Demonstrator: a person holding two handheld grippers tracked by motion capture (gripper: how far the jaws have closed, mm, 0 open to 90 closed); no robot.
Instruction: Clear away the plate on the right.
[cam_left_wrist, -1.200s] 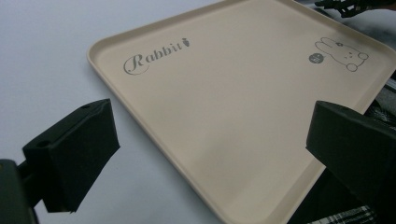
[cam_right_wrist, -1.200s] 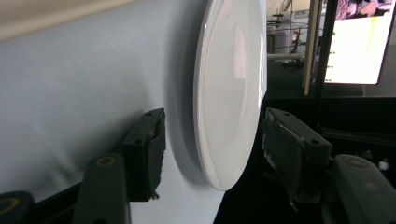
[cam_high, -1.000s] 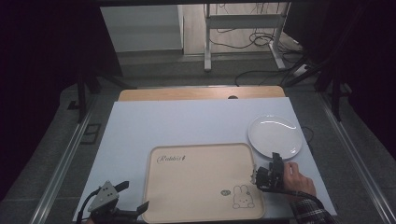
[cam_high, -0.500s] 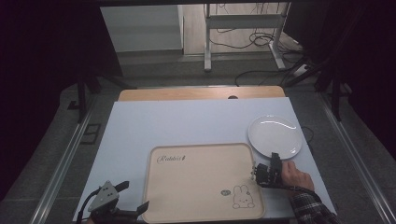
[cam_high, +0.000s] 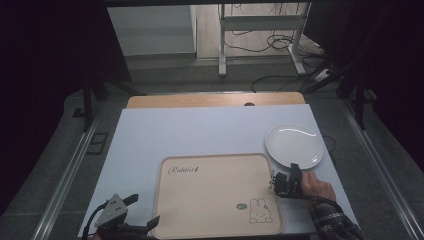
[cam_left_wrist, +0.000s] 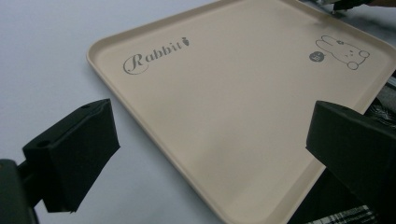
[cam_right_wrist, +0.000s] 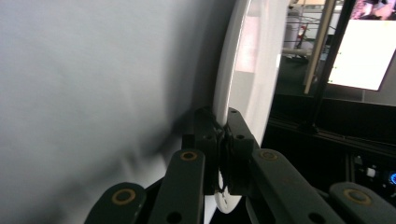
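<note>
Jaws of your right gripper (cam_right_wrist: 223, 135) pinch the white plate's (cam_high: 295, 145) glossy rim; left gripper (cam_left_wrist: 210, 154) jaws spread beside the beige tray (cam_left_wrist: 243, 102).

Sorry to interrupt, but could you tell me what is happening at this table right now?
A person is working at a table with a tool in each hand. The right tool is shut on the near rim of a white plate that sits beside the right far corner of a beige tray. The left tool is open at the near left corner of the tray, its jaws wide apart and holding nothing. The tray has nothing on it.
</note>
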